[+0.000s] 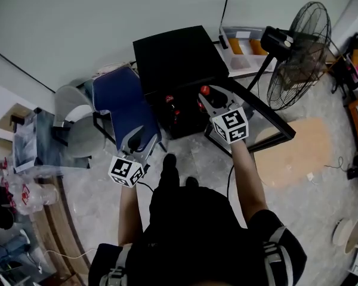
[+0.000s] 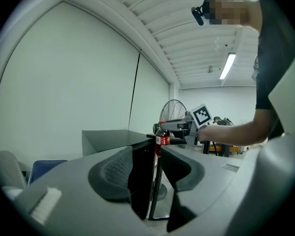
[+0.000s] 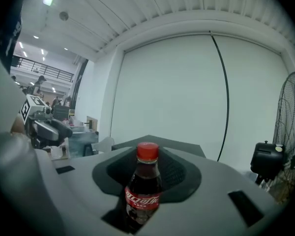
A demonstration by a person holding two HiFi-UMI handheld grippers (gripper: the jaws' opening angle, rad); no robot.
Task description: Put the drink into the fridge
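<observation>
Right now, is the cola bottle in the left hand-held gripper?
No, the cola bottle sits clamped in the right hand-held gripper; the left hand-held gripper is empty.

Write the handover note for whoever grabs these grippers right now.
Right gripper: shut on the cola bottle, upright, held at the open front of the black fridge.
Left gripper: open, empty, near the blue chair.
Fridge door: swung open.
Done: bottle picked up and brought to the fridge.
Left: set it inside, let go, probably close the door.

Right gripper [image 1: 210, 96] holding bottle [image 1: 205, 90], black fridge [image 1: 174, 55] open
</observation>
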